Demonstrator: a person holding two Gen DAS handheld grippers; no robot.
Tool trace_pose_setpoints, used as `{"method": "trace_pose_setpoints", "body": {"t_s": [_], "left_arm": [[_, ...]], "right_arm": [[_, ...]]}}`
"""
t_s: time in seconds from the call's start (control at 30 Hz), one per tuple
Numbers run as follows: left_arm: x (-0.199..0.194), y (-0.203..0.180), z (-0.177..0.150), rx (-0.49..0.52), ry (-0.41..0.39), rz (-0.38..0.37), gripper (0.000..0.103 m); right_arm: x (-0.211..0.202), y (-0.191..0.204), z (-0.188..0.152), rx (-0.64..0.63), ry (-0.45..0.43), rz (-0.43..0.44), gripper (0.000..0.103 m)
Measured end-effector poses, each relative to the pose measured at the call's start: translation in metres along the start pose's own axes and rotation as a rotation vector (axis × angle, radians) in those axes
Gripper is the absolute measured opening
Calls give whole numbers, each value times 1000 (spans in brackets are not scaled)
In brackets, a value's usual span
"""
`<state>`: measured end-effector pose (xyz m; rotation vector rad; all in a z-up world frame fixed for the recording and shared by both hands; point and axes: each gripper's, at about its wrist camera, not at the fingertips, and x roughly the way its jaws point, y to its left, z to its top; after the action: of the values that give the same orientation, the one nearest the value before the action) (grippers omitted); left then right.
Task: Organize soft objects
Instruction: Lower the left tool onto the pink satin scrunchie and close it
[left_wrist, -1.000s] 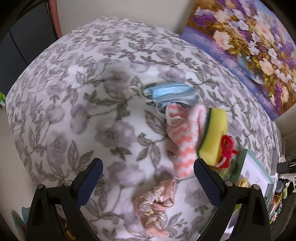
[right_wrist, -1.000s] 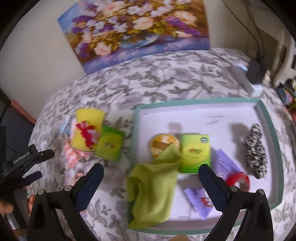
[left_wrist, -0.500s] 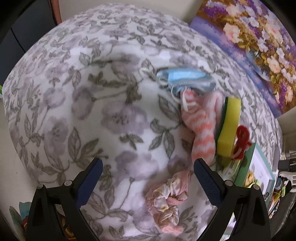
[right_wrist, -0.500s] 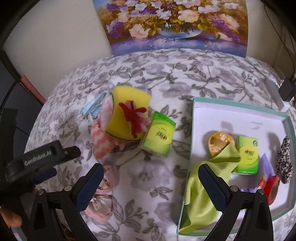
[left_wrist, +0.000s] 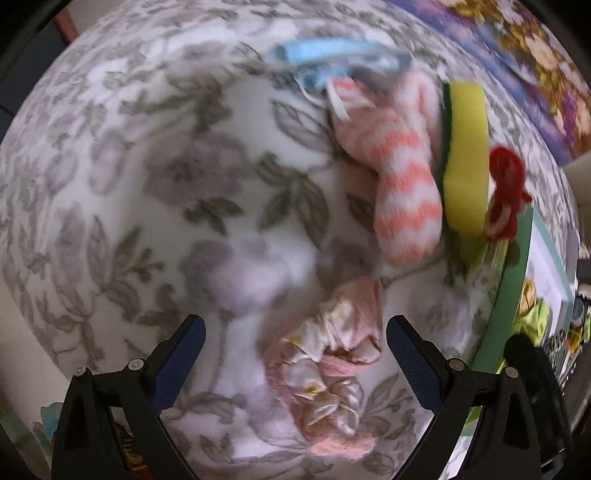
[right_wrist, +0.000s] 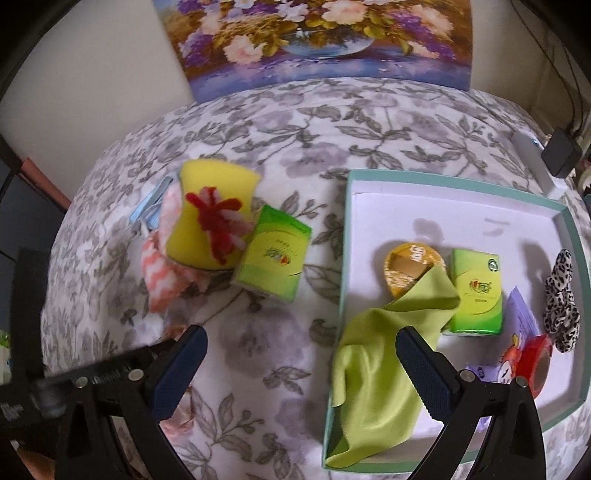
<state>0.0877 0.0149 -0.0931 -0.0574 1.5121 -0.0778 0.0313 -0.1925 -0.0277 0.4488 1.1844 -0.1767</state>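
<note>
Left-wrist view: the left gripper (left_wrist: 295, 354) hovered low over the floral-covered desk (left_wrist: 155, 192) with its fingers (left_wrist: 177, 365) spread wide and holding nothing. A pink satin scrunchie (left_wrist: 325, 373) lay on the cloth between and just ahead of the fingertips; whether they touched it cannot be told, as the picture was blurred. Beyond it lay a pink-and-white striped sock (left_wrist: 402, 184), a yellow sponge (left_wrist: 467, 155) with a red yarn bow (left_wrist: 508, 192) on it, and a blue face mask (left_wrist: 332, 59) at the far side.

Right-wrist view: the right gripper (right_wrist: 301, 365) likewise had its fingers (right_wrist: 424, 373) spread and empty, above the cloth near the left wall of a teal-rimmed tray (right_wrist: 341, 266). A green cloth (right_wrist: 380, 373) draped over that wall, partly inside the tray. A green tissue pack (right_wrist: 273, 262) lay outside, touching the sponge; a second green pack (right_wrist: 478, 295), a leopard scrunchie (right_wrist: 561, 299) and a red tape roll (right_wrist: 535, 362) lay inside.
</note>
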Motion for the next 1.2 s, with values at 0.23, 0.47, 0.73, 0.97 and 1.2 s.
{"method": "trace_pose_setpoints", "body": {"t_s": [0.23,0.47,0.73,0.97,1.2], "left_arm": [[12,-20,-9,72,32,17,73],[6,-42,-14,118,15,-2,38],[4,-45,-11,89,-12,-40,20],[-6,-40,1,54,-50,-72,18],[-34,-28,13,33,-145,-64,18]], "right_arm": [[0,-7,4,27,-9,-8,103],[-1,-12,7,52,-17,-5,103],[0,-9,10,54,-26,13,103],[2,-3,16,45,-43,28,102],[5,4,23,26,-60,51,99]]}}
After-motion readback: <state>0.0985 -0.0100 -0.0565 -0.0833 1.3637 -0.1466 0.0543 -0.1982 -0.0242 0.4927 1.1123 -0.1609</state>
